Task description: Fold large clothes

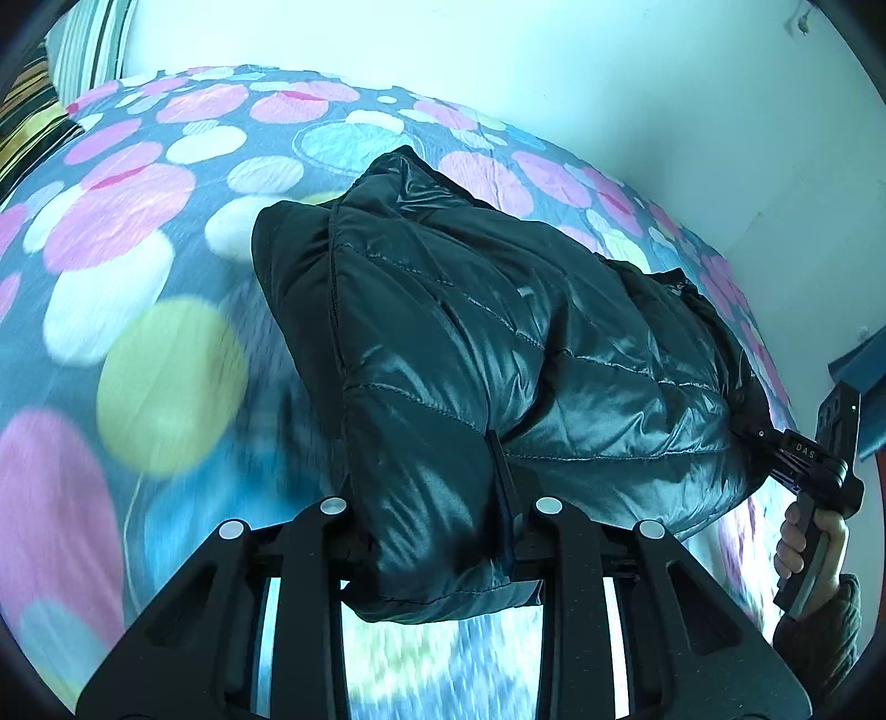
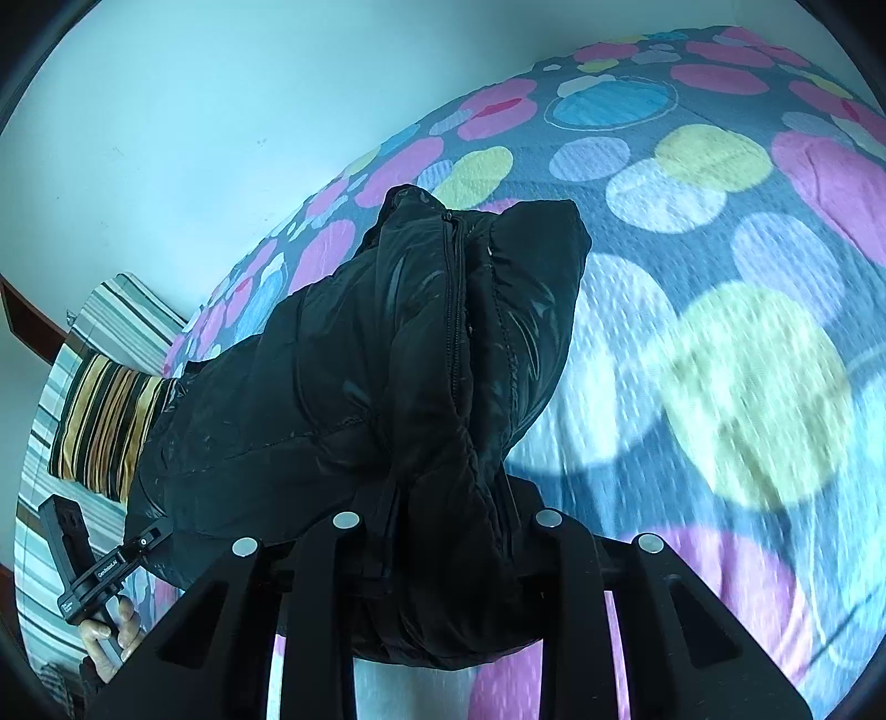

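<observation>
A: Entry, both wrist views. Task item: dark quilted puffer jacket (image 1: 498, 354), shiny fabric, stitched seams, zipper line running along its bunched edge. It is held up over the bed (image 1: 138, 232), which carries a grey cover with pink, white, yellow and blue circles.

B: Left gripper (image 1: 437, 554)?

A: Jaws pinched on a thick fold at the jacket's near edge; padding bulges out between and below the fingers. No gap visible around the cloth.

B: Right gripper (image 2: 443, 559)?

A: Same condition. Jaws clamped on a gathered bundle by the zipper, cloth hanging beneath the fingers. In the left view it shows at the jacket's far end, with a hand (image 1: 808, 543) on its handle.

B: Where does the jacket sit relative to the bed?

A: Stretched between the two grippers; its far part points toward the wall-side edge. Whether that part touches the cover, I cannot tell.

B: Other items?

A: Striped pillow (image 2: 111, 421) at the head end of the bed, partly hidden behind the jacket. Pale wall (image 1: 498, 50) beyond the bed's far edge.
</observation>
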`<move>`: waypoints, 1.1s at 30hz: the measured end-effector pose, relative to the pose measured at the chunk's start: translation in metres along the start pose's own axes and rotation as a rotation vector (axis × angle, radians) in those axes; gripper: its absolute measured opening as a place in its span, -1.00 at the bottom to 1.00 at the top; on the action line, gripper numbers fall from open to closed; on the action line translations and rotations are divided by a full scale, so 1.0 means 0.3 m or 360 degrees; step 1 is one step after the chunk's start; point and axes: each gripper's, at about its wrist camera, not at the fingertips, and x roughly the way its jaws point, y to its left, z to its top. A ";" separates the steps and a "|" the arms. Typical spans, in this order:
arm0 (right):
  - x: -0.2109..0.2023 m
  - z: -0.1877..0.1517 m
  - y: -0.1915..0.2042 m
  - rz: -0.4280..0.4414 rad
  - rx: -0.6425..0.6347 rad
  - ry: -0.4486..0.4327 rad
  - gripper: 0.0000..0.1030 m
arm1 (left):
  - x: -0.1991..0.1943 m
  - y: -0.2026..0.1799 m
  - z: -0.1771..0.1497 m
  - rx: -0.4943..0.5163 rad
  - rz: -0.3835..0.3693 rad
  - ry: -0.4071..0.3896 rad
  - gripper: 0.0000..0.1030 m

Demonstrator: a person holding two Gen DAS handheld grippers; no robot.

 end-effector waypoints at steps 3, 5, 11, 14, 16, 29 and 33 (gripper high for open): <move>-0.055 -0.076 -0.008 0.0010 -0.0001 0.0022 -0.50 | -0.061 -0.007 -0.081 -0.0014 -0.0009 0.0000 -0.46; -0.080 -0.120 -0.019 0.0028 0.0014 0.0037 -0.50 | -0.089 0.000 -0.133 -0.0027 -0.0019 0.0005 -0.46; -0.089 -0.194 -0.067 0.0093 0.0048 0.0069 -0.42 | -0.119 0.026 -0.263 -0.0045 -0.0056 -0.0002 -0.44; -0.085 -0.182 -0.067 0.0093 0.0040 0.0072 -0.33 | -0.112 0.054 -0.267 -0.0091 -0.0112 -0.0030 -0.38; -0.093 -0.178 -0.051 0.0059 0.0006 0.0058 -0.27 | -0.121 0.063 -0.270 -0.0125 -0.0136 -0.0040 -0.27; -0.266 -0.151 -0.026 -0.0177 -0.0047 -0.0106 -0.10 | -0.278 0.100 -0.272 -0.0127 -0.0052 -0.0146 0.36; -0.294 -0.140 0.049 -0.0197 -0.0093 -0.0156 -0.38 | -0.276 0.139 -0.246 -0.0199 -0.0022 -0.0150 0.41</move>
